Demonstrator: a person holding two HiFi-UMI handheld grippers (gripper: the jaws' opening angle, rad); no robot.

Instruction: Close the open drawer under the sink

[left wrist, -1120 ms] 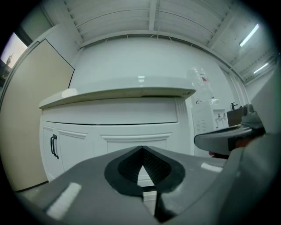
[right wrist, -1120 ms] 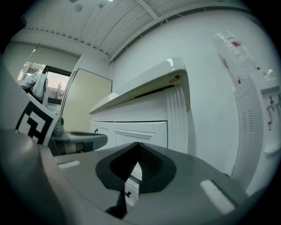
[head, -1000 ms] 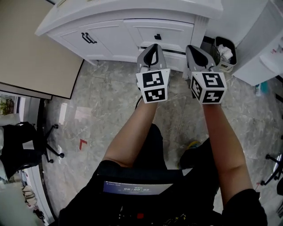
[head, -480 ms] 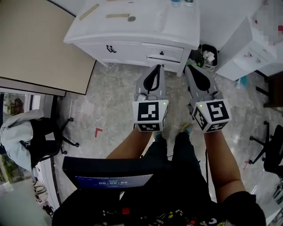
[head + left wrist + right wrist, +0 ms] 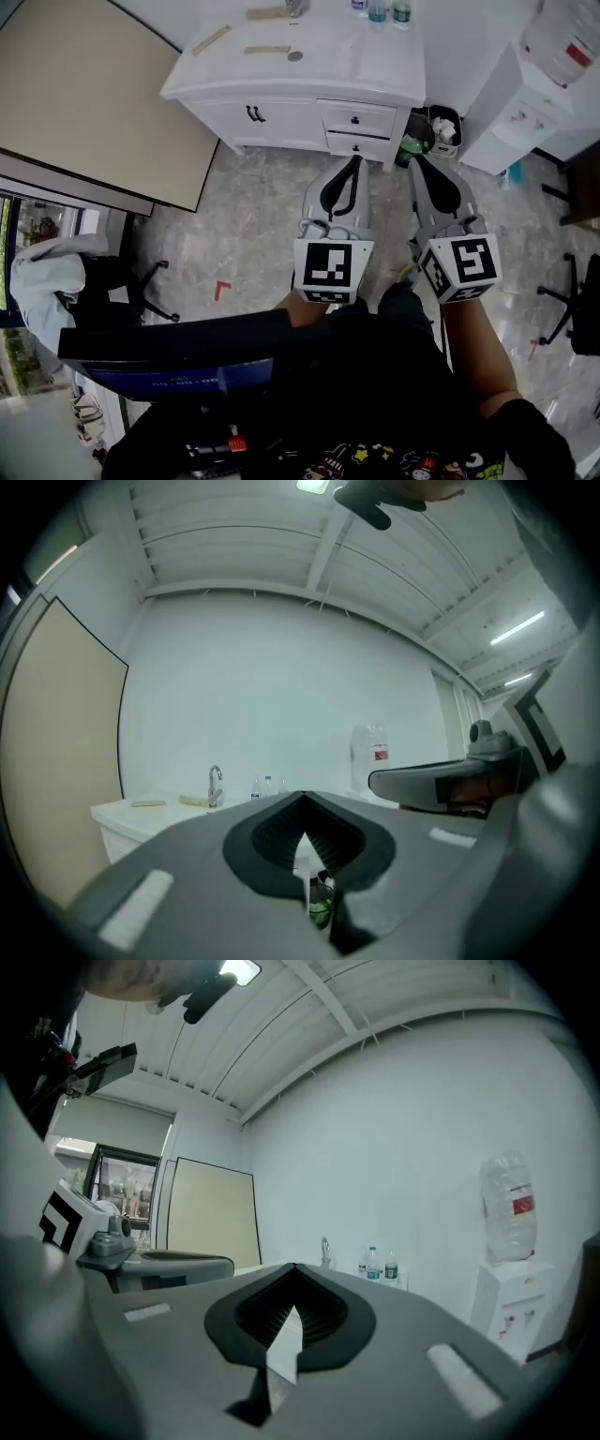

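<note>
The white sink cabinet (image 5: 281, 66) stands at the top of the head view. Its two small drawers (image 5: 356, 120) with black knobs sit at its right end, and their fronts look level with the cabinet face. My left gripper (image 5: 353, 160) and right gripper (image 5: 416, 159) hang side by side above the floor, well short of the cabinet and touching nothing. Both are shut and hold nothing. In the left gripper view the left gripper (image 5: 302, 805) points level at the faucet (image 5: 215, 785). The right gripper (image 5: 293, 1271) in its own view points toward the bottles (image 5: 380, 1264).
A small trash bin (image 5: 444, 126) stands right of the cabinet, with a green item (image 5: 410, 147) beside it. A water dispenser (image 5: 555, 58) is at the far right. A beige panel (image 5: 94, 103) leans at left, above an office chair (image 5: 89, 281). The floor (image 5: 253, 216) is marble tile.
The cabinet has shrunk and moved up the view as the person rose and backed away. Both grippers came away from the drawer front, still shut.
</note>
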